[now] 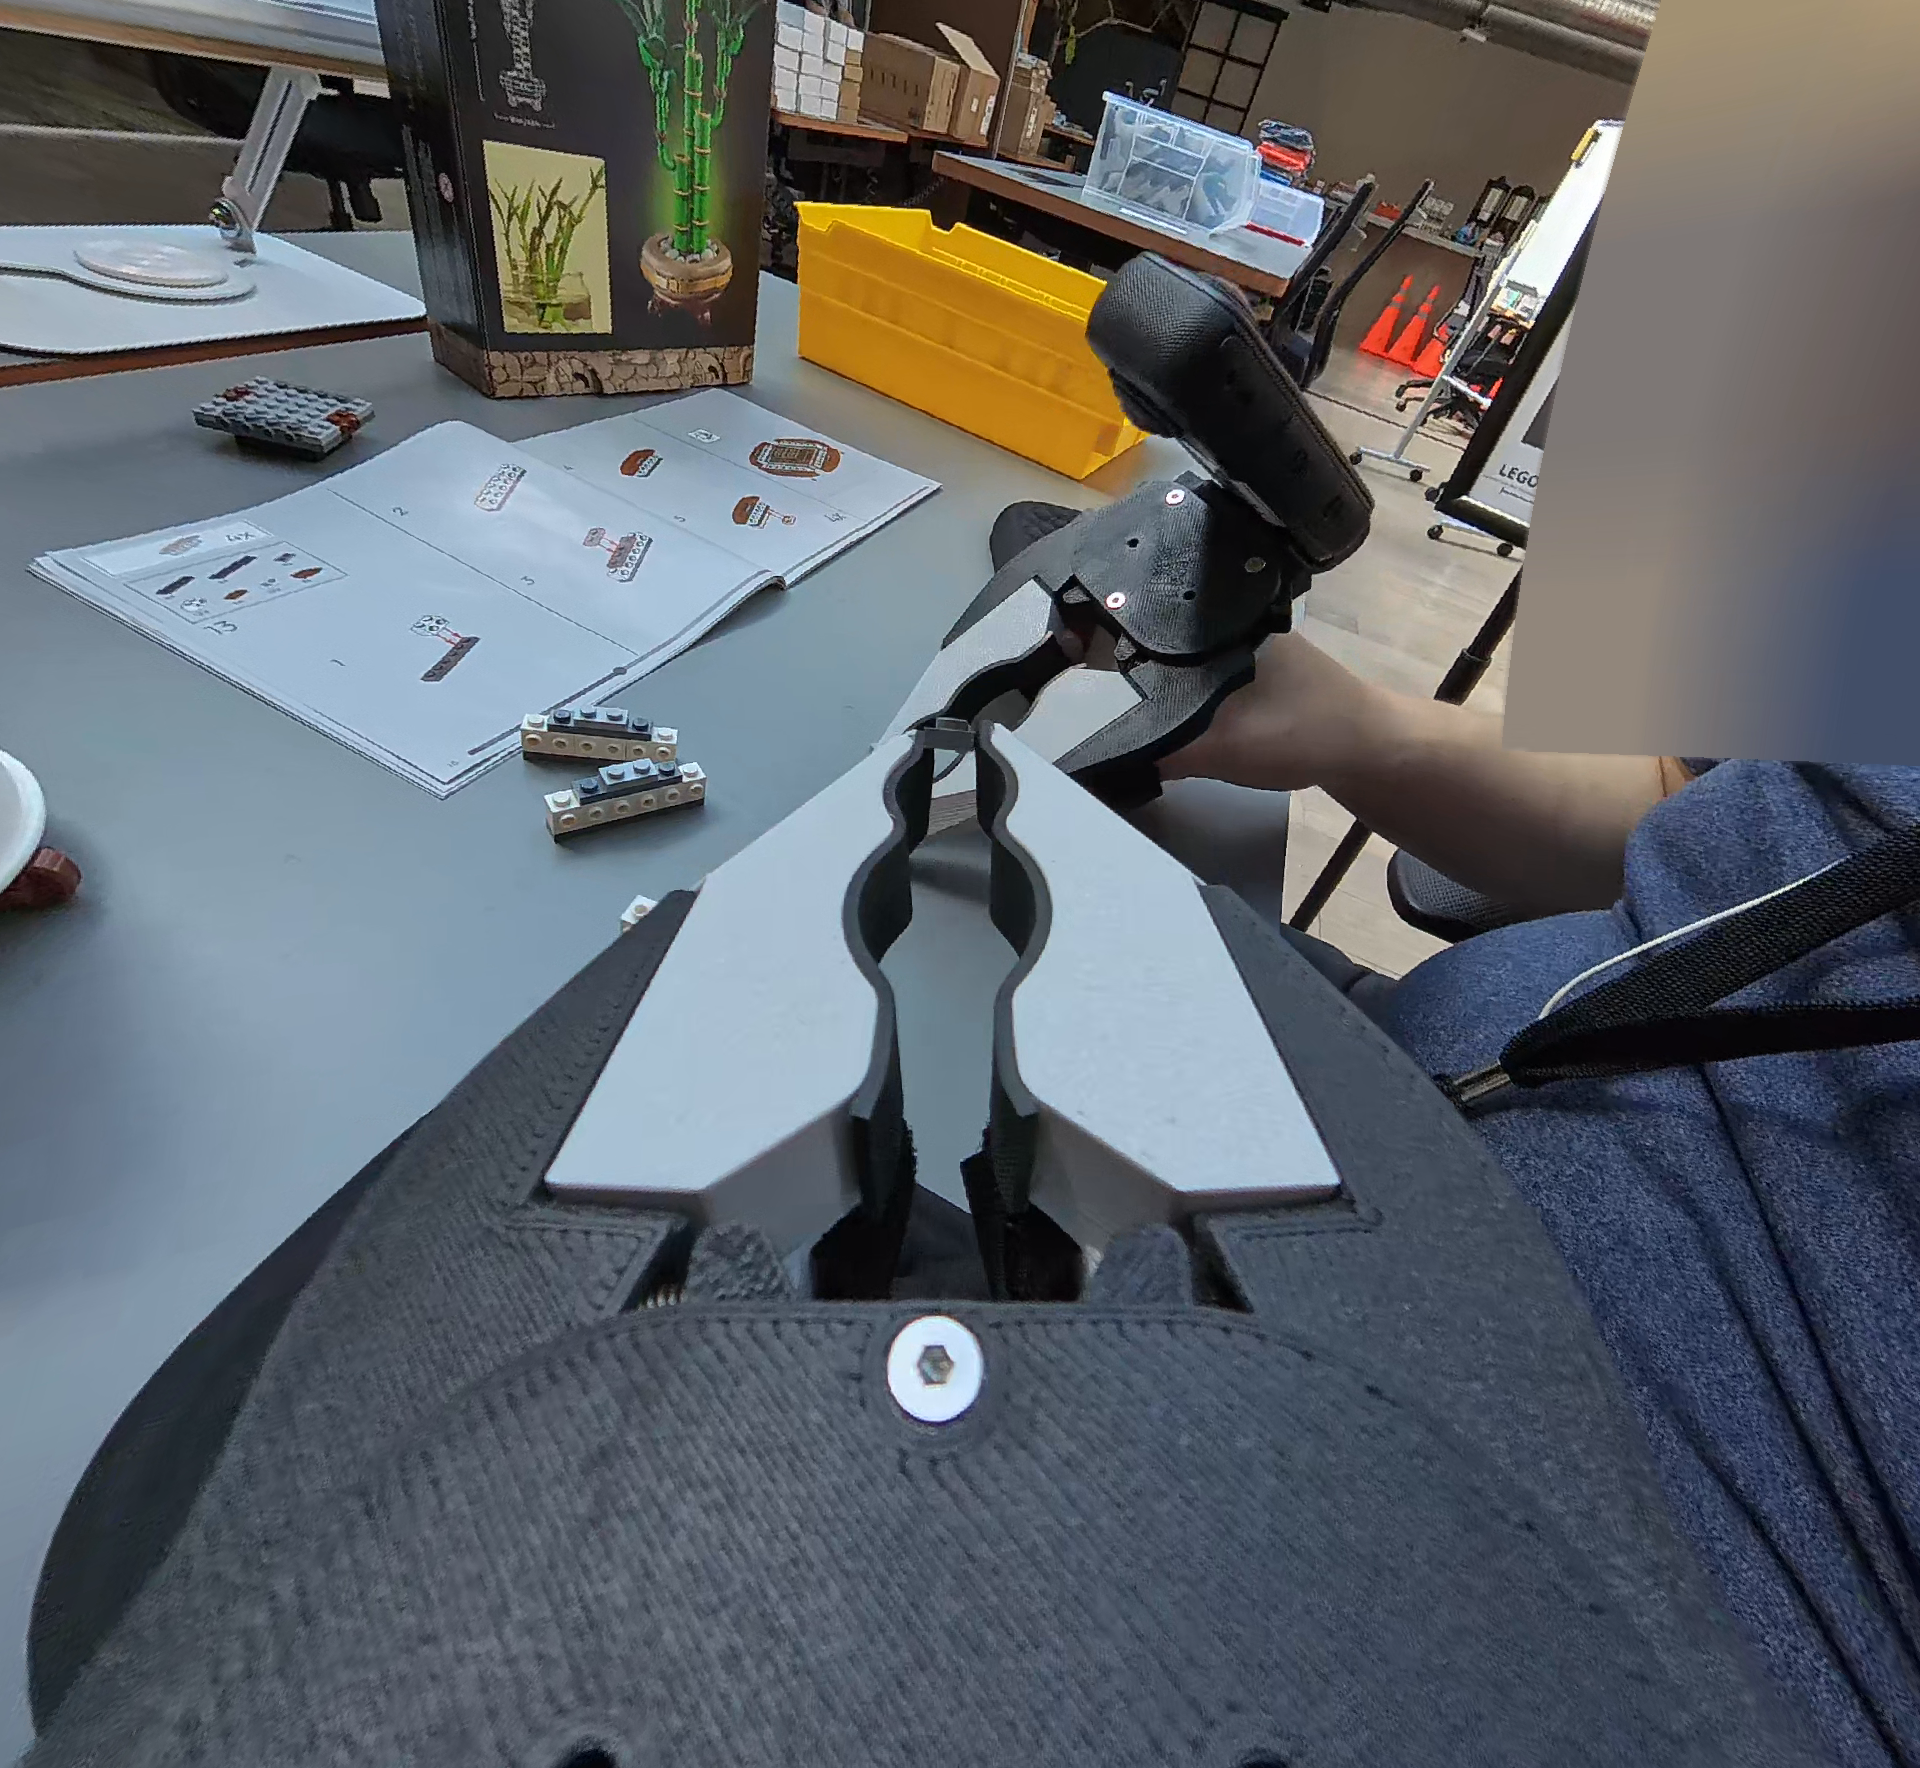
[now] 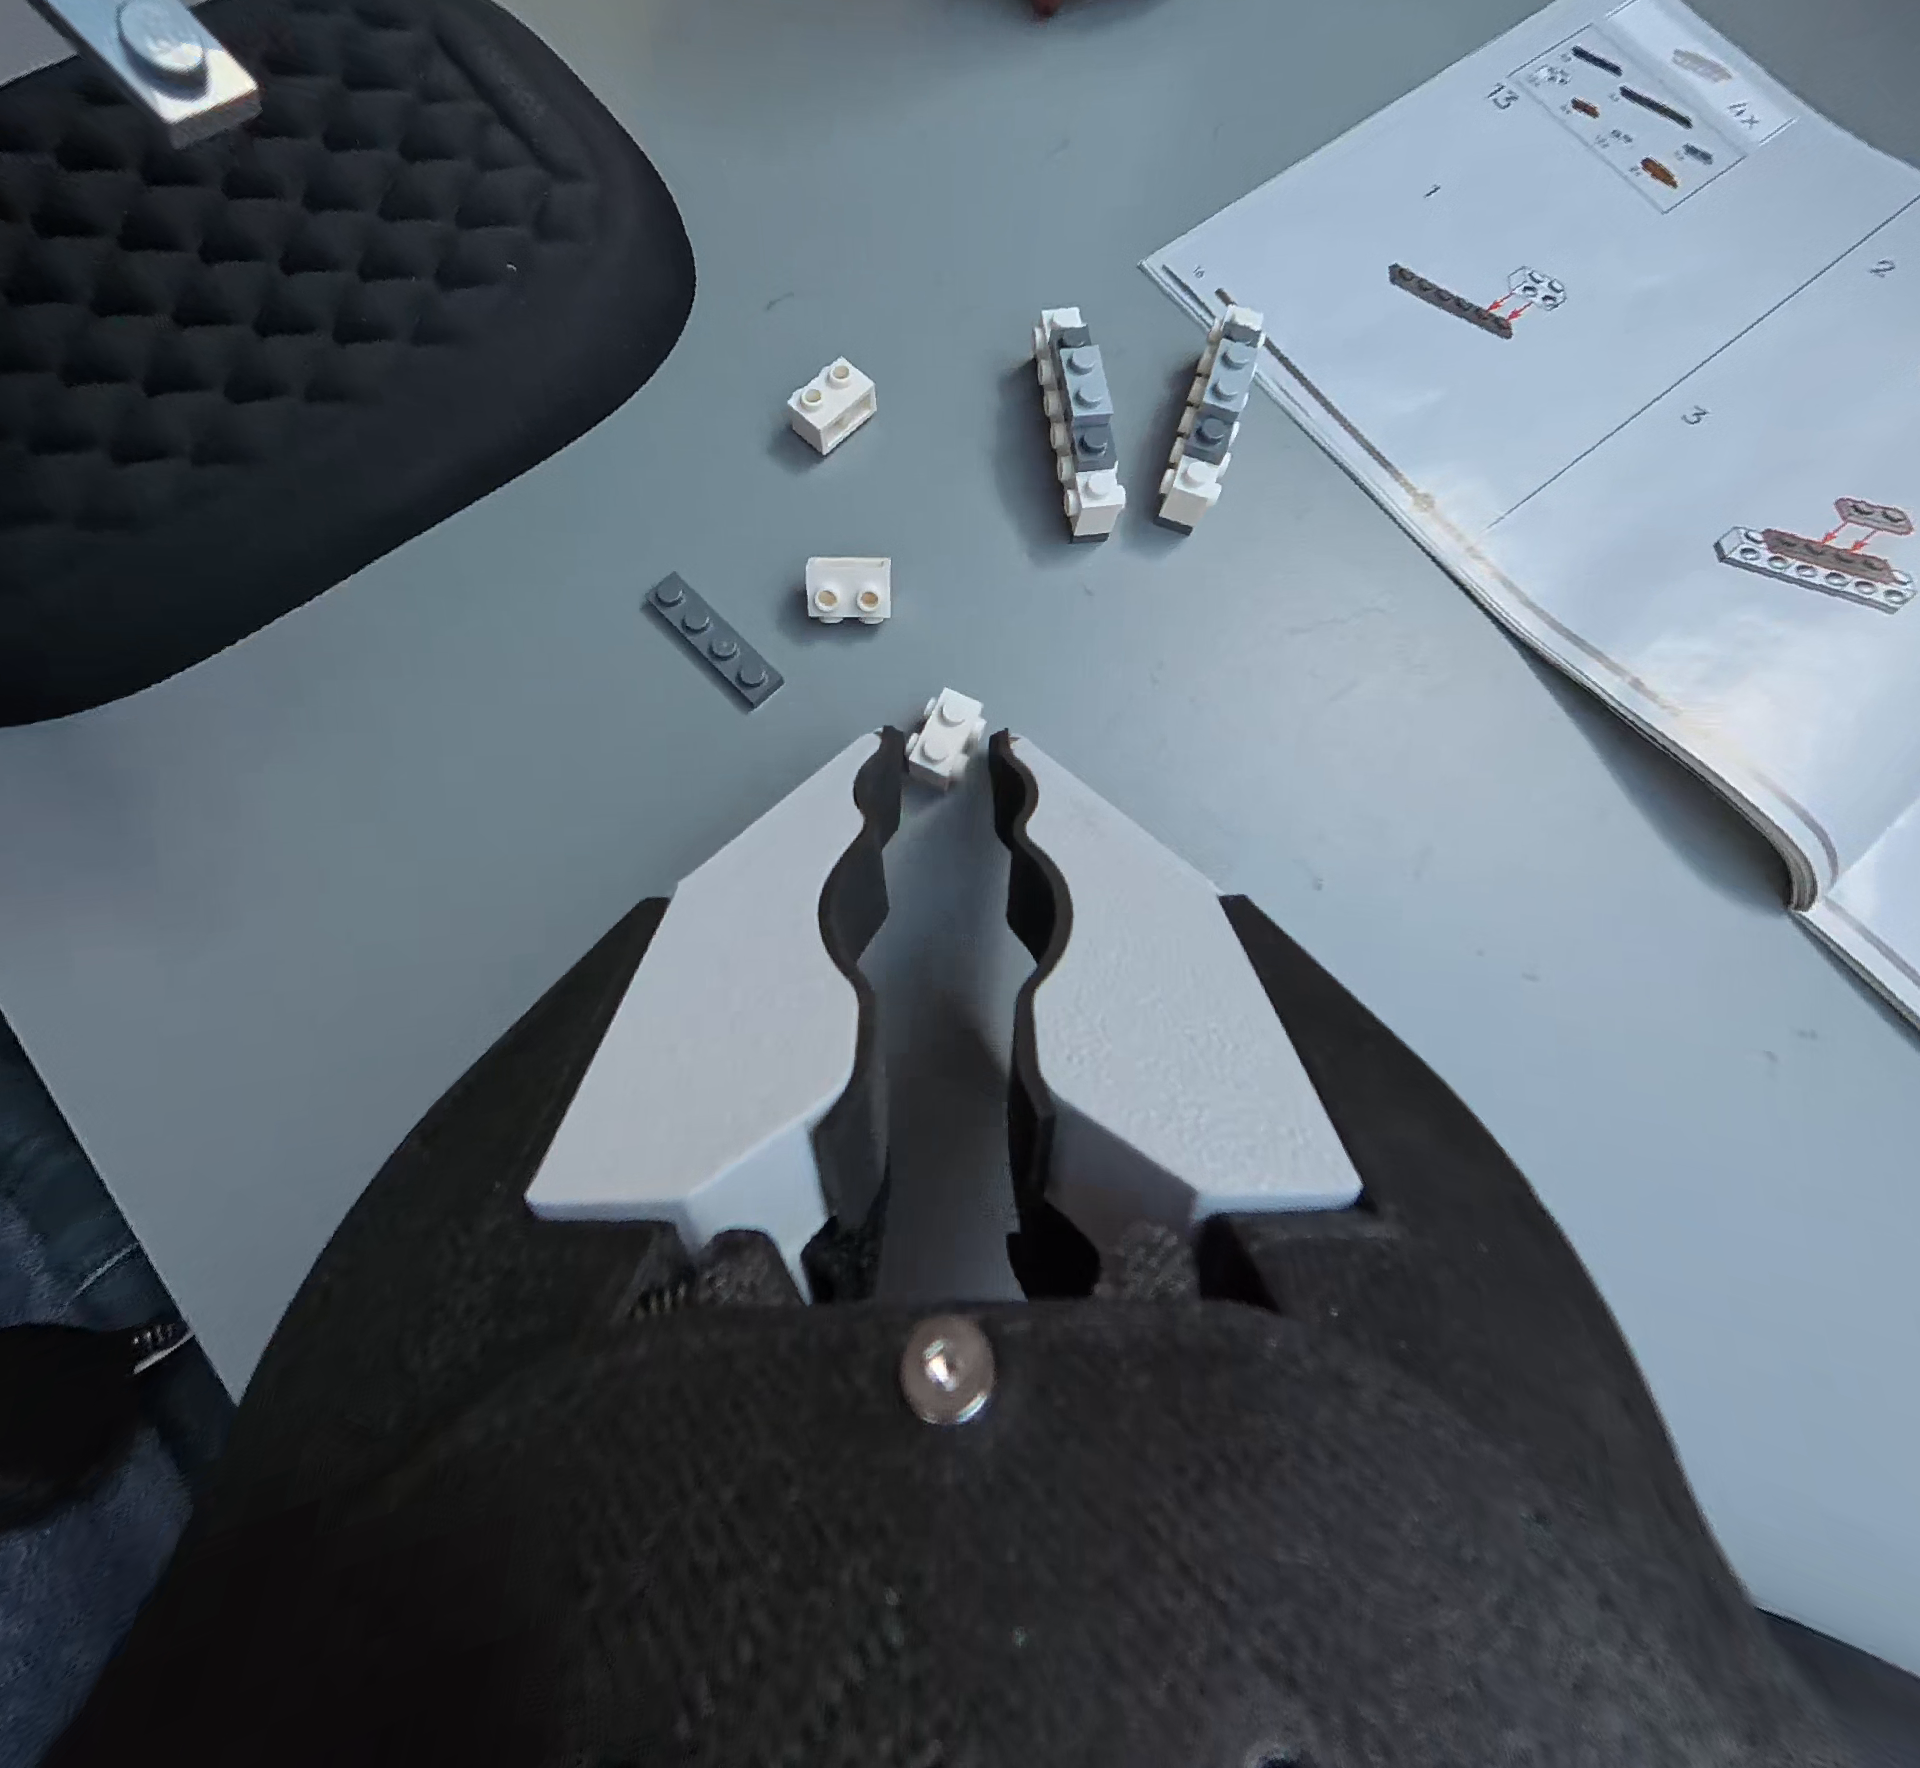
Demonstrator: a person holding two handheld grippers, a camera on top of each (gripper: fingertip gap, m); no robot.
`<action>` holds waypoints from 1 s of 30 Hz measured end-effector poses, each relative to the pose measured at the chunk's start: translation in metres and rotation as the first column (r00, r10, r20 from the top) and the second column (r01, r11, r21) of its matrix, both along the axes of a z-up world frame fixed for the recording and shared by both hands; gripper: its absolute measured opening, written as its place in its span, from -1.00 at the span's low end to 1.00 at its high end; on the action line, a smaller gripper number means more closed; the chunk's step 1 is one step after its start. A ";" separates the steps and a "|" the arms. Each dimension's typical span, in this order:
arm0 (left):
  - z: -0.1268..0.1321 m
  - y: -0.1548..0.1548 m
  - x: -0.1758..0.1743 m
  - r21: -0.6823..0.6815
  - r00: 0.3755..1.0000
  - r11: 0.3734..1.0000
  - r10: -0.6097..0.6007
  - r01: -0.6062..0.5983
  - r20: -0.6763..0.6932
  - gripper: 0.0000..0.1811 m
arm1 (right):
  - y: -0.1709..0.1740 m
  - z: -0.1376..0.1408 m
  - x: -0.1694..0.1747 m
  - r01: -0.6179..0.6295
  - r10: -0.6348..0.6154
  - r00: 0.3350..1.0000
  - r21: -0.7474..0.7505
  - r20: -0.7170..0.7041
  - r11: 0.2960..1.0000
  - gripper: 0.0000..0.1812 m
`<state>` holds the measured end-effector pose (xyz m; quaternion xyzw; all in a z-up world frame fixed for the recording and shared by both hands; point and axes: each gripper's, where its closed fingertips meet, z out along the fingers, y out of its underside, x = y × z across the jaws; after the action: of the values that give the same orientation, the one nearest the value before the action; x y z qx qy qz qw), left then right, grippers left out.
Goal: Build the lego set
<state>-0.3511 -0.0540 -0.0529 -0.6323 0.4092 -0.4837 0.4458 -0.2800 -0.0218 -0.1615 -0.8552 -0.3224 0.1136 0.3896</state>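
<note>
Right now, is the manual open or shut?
Open. The manual lies flat on the table with two facing pages of build steps showing; the right wrist view shows the same spread.

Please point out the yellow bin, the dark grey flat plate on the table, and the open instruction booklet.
yellow bin (image 1: 935,328): left wrist view, side wall.
dark grey flat plate (image 2: 715,641): right wrist view, studded top.
instruction booklet (image 2: 1621,347): right wrist view, open page.

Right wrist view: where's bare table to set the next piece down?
Bare grey table lies left of the right gripper, below the black mesh pad. Another patch sits right of the gripper, below the open instruction booklet. Ahead it is crowded: small white brick at the fingertips, dark grey flat plate, two white-and-grey brick strips.
</note>
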 end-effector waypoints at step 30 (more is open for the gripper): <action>0.003 -0.024 0.012 -0.050 0.986 0.986 -0.159 0.161 0.039 -0.94 | -0.051 0.103 -0.056 -0.467 0.494 0.713 0.188 -0.497 0.864 -0.82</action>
<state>-0.3392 -0.0780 -0.0501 -0.6005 0.4377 -0.5397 0.3956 -0.3361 -0.0732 -0.0582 -0.6668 -0.4158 0.4342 0.4404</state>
